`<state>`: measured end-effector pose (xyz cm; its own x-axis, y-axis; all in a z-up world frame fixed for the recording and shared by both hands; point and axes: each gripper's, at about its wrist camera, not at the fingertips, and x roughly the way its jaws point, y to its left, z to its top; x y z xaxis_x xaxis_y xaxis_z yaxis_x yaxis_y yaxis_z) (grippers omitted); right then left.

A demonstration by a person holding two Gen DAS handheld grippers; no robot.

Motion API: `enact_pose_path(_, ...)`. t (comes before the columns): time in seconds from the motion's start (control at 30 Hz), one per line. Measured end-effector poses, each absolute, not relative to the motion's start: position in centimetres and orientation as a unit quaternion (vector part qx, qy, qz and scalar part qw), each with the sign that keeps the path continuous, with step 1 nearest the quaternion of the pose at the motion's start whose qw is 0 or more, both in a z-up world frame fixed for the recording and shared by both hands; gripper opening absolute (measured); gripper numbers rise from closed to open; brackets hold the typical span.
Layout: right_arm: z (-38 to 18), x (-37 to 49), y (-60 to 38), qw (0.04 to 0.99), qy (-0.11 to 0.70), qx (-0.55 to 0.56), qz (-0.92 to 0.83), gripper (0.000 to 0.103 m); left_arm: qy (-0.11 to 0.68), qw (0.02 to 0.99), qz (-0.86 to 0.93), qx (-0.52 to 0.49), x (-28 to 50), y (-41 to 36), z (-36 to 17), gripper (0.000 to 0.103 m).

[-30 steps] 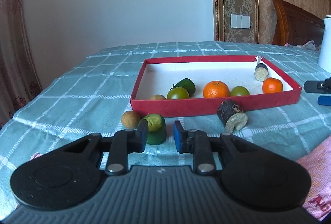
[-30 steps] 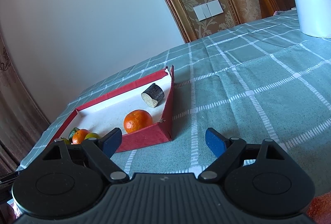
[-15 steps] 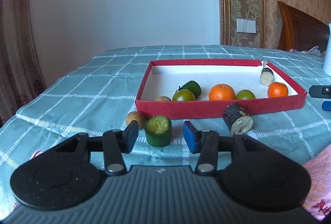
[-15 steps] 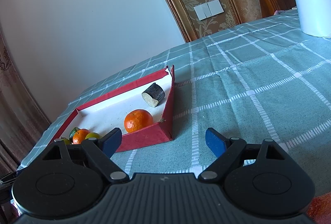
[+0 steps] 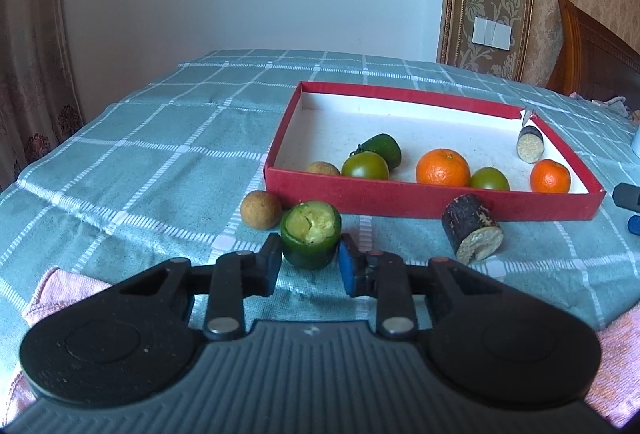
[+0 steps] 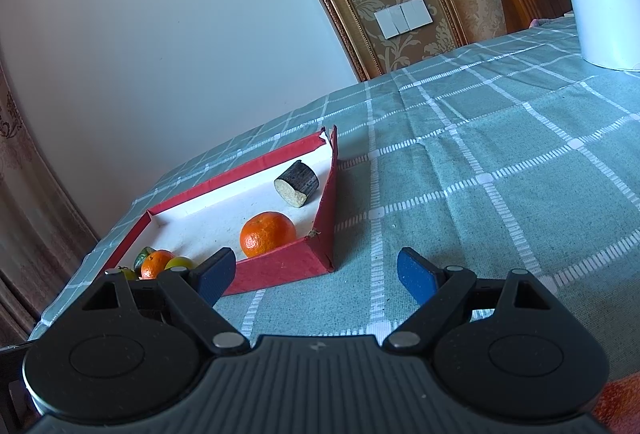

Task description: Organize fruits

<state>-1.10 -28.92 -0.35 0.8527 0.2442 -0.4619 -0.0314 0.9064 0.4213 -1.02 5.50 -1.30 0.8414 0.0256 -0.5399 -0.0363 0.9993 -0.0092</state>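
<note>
Fruits are split between the red tray [image 5: 432, 199] and the table [image 5: 160, 161]. From your left wrist camera, the cut green fruit [image 5: 311, 240] stands upright on the cloth, cut face up, right between the fingers of your left gripper [image 5: 308, 266], just short of the tray's near wall. The pads sit against its two sides and the jaws are closing on it. The tray lies straight ahead, so the lift goes up and forward over that wall. A small brown fruit [image 5: 261, 209] rests just to its left, a dark cut stub [image 5: 472, 234] off to the right.

From your right wrist camera, your right gripper [image 6: 310, 276] hangs wide apart, holding nothing, near the tray's corner [image 6: 324, 262], with an orange [image 6: 268, 234] just inside.
</note>
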Motion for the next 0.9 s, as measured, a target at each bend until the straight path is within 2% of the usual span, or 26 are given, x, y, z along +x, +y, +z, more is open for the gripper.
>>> enact_pose_path(0.33, -0.4, -1.0, -28.9, 0.940, 0.262, 0.205, 0.074, 0.088, 0.227, 0.973, 0.009, 0.031, 1.2, 2.8, 3.2, 0.027)
enact_pose_path(0.77, -0.4, -1.0, -28.7, 0.940, 0.264, 0.205, 0.075, 0.088, 0.265, 0.963, 0.051, 0.009, 7.6, 4.1, 2.2, 0.028)
enact_pose_path(0.83, -0.5, -1.0, -28.8, 0.940, 0.264, 0.205, 0.075, 0.088, 0.264, 0.963, 0.054, 0.009, 7.3, 4.3, 1.9, 0.033)
enact_pose_path(0.9, -0.5, -0.9, -28.8, 0.939, 0.265, 0.205, 0.074, 0.088, 0.261, 0.964, 0.055, 0.009, 6.9, 4.5, 1.8, 0.048)
